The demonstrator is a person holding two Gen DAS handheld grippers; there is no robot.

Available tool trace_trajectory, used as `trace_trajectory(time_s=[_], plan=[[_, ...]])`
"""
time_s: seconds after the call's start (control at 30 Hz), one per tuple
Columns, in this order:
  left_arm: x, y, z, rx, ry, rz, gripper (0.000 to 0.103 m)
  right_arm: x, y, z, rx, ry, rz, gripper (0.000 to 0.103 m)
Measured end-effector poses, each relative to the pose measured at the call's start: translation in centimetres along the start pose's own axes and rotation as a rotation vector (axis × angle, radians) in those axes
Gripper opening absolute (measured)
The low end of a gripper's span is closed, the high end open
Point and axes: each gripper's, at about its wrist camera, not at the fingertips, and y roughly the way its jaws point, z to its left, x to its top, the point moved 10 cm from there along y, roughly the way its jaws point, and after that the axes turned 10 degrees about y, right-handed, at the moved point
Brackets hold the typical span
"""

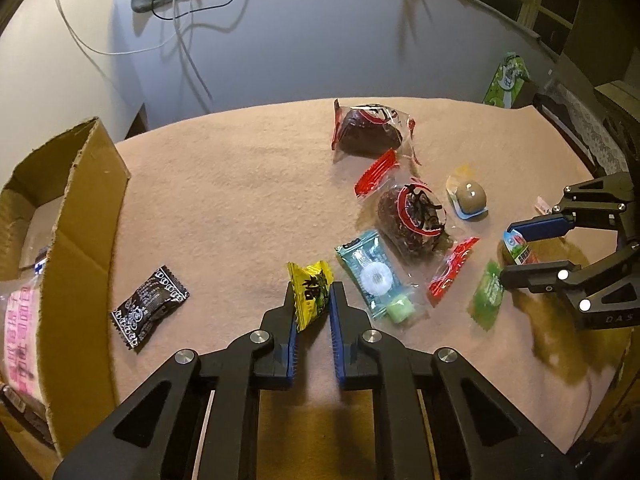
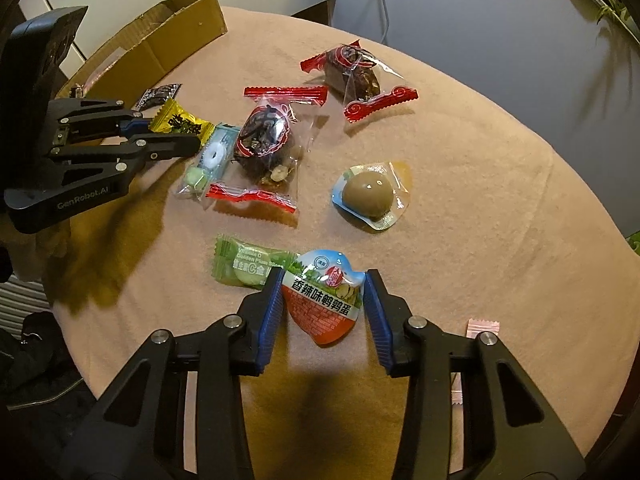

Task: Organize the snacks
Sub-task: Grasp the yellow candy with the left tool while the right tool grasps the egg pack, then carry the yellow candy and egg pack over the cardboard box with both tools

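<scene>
Yellow candy pinched between left gripper pads; right gripper clamps egg pouch.

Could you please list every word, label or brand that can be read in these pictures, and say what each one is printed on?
"GenRobot.AI": side of the left hand-held gripper.
"DAS": body of the right hand-held gripper; cut off by the frame edge.
"香辣味鹌鹑蛋": red and white egg packet.
"Vitamin C Golden Plum Slices": green candy wrapper.
Yellow candy wrapper, black wrapper, red-ended plum packets: print too blurred to read.
</scene>
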Motion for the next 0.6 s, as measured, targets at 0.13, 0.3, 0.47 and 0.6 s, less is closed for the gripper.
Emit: trace_trajectory(time_s=[0.13,0.3,0.47,0.6], plan=[[-0.2,-0.3,-0.1,-0.007,0.0,-0.009,0.01,0.1,0.2,-0.2,0.007,0.014,-0.001,0.041],[-0.2,-0.8,-0.1,-0.015,-0.005,-0.026,0.01,-0.1,-0.1,-0.9,0.01,0.031,-0.006,0.041],[0.0,-1.8,0.2,-0.021,-0.018,-0.047,0.01,0.2,-1.6,-1.2,0.01,0.046,-0.026,0.041],[0.3,-3.0,0.8,-0.017,-0.026,-0.07,0.01,1.1,-2.7,-0.5,0.009,0.032,-0.045,0.041]])
